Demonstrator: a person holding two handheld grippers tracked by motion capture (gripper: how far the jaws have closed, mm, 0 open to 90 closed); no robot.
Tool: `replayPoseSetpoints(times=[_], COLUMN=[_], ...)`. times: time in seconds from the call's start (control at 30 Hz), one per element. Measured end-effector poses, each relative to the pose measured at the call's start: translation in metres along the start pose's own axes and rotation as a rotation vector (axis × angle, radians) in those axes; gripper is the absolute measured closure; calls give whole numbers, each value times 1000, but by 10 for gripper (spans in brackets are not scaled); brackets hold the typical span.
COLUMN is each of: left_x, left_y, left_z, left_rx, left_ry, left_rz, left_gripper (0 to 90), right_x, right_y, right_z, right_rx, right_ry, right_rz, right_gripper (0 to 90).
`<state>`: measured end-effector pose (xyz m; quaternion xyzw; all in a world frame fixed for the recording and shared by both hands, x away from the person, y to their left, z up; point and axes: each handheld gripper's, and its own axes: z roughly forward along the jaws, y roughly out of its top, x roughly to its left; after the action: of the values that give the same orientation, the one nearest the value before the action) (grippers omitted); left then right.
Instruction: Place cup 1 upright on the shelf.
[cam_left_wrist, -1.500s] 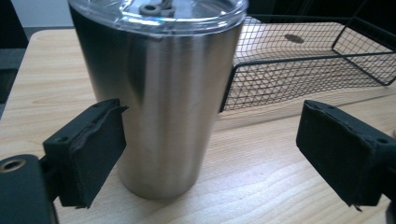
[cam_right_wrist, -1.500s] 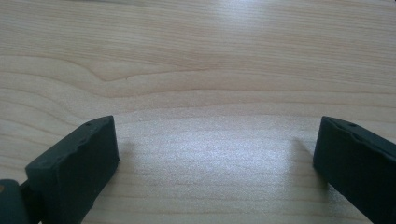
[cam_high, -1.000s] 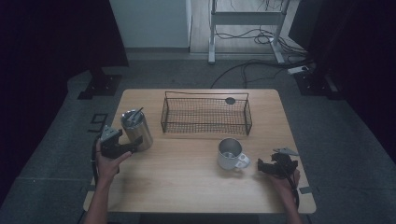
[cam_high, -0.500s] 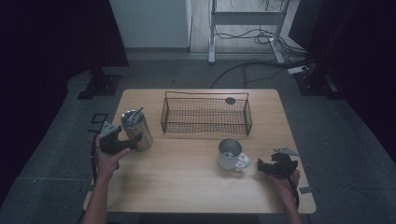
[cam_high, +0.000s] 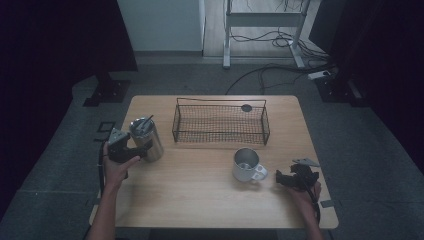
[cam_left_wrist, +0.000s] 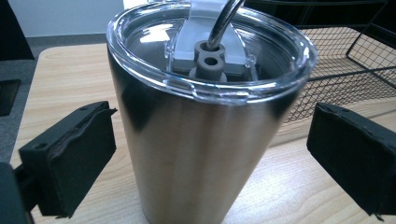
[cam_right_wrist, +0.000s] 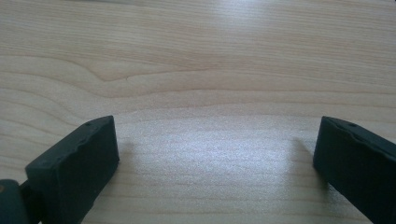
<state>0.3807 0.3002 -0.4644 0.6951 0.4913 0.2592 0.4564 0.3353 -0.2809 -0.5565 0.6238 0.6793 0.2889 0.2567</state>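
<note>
Left gripper (cam_left_wrist: 205, 154) has closed in, straddling tumbler (cam_left_wrist: 201, 140).

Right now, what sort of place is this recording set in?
Probably a lab or studio set up for recording: a lone wooden table on grey carpet, dark curtains at the sides, loose cables behind.
</note>
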Motion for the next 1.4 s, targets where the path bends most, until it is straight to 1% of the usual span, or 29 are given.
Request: replayPoseSetpoints(times=[0.1,0.2,0.33,0.43,0.53,0.77,0.83,0.93,1.2,1.4], left_x=[1,0,1,0,1,0,1,2,3,2], left_y=[1,4,7,9,9,11,12,12,11,10], left_z=[2,6,9,12,15,23,26,27,29,33], left_rx=[3,6,2,-6,-3,1,5,1,-11,-4], left_ry=[2,6,10,16,23,21,23,15,7,15], left_rz=[-4,9,16,32,38,47,45,47,45,36], left_gripper=[15,15,15,14,14,12,18,24,24,16], right_x=[0,0,0,0,0,0,0,0,0,0], right_y=[0,0,0,0,0,0,0,0,1,1], right_z=[0,0,0,0,0,0,0,0,1,1], right_rx=[0,0,0,0,0,0,0,0,-2,-2], right_ry=[0,0,0,0,0,0,0,0,0,-1], right_rz=[0,0,0,0,0,0,0,0,-3,-3], right_gripper=[0,0,0,0,0,0,0,0,0,0])
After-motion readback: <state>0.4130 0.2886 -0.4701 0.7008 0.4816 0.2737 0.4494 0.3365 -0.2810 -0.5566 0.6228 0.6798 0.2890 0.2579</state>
